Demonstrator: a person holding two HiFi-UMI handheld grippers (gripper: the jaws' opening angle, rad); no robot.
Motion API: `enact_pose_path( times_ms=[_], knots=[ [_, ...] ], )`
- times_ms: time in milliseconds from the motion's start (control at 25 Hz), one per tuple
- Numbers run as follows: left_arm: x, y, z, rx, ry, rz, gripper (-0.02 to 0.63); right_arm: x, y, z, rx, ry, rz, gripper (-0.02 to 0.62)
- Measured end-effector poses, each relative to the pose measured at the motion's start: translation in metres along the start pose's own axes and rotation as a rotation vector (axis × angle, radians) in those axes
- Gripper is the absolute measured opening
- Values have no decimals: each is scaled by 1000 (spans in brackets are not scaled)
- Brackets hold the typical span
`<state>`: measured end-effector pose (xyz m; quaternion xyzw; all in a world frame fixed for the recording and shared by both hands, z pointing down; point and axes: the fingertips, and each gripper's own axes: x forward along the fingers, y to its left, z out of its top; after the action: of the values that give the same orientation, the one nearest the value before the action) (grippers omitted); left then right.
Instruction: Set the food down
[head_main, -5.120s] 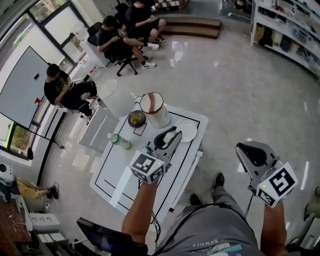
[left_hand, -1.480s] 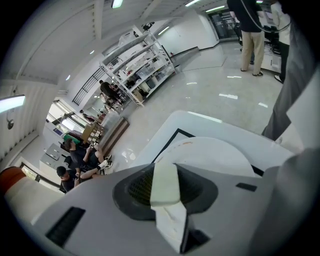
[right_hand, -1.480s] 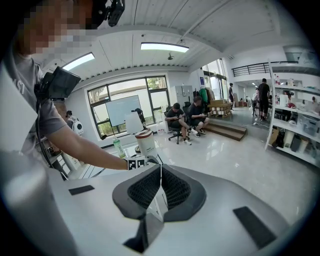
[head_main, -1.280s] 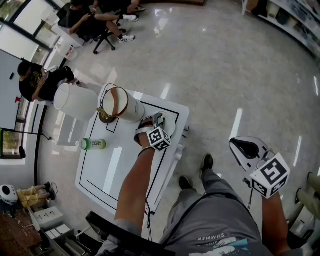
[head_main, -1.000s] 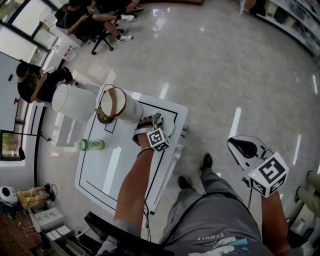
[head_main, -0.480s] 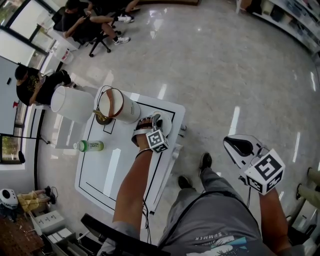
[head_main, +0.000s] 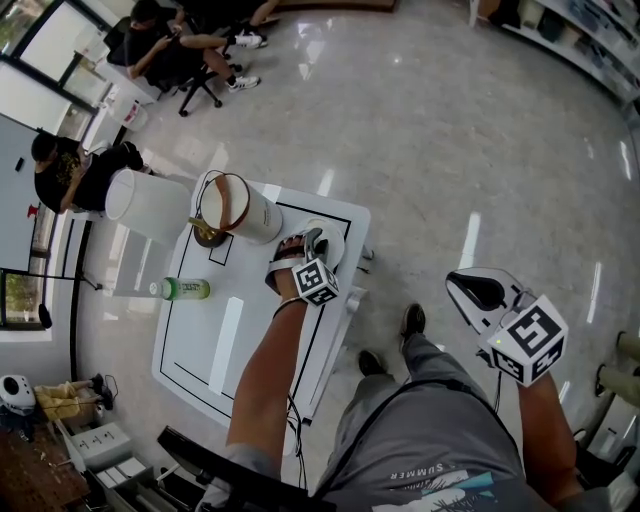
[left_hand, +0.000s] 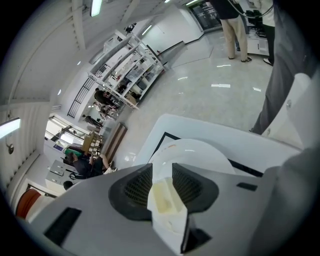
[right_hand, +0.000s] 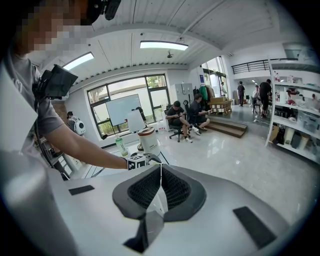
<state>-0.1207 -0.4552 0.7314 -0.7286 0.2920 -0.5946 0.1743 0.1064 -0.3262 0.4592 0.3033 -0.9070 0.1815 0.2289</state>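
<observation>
A pale yellow piece of food (left_hand: 162, 196) sits clamped between the jaws of my left gripper (left_hand: 161, 184). That gripper (head_main: 303, 243) hovers low over a round white plate (left_hand: 205, 152) at the near right corner of the white table (head_main: 250, 330); whether the food touches the plate is hidden. The plate's rim (head_main: 335, 240) peeks out beside the gripper in the head view. Off to the right, my right gripper (head_main: 478, 292) hangs over the floor, away from the table. Its jaws (right_hand: 160, 170) are shut with nothing between them.
A tall white container with a brown rim (head_main: 240, 208) stands at the table's far end, with a bowl of food (head_main: 204, 233) beside it. A green bottle (head_main: 180, 289) lies at the left edge. A white bin (head_main: 145, 205) stands past the table. People sit on chairs (head_main: 170, 45) farther off.
Five seconds ago the left gripper was farther back on the table; it has since reached out over the plate. In the last second both grippers have barely moved.
</observation>
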Motion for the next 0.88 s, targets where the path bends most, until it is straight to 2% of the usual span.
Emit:
enact_pose_path(
  times_ms=[480, 720, 880],
  knots=[
    [-53, 32, 29, -64, -112, 111, 109, -3, 28, -2, -8, -25, 23, 8],
    [-97, 50, 43, -104, -186, 172, 109, -5, 47, 1, -19, -46, 40, 8],
    [-137, 66, 54, -161, -258, 221, 109, -7, 61, 5, -39, -66, 55, 8]
  ],
)
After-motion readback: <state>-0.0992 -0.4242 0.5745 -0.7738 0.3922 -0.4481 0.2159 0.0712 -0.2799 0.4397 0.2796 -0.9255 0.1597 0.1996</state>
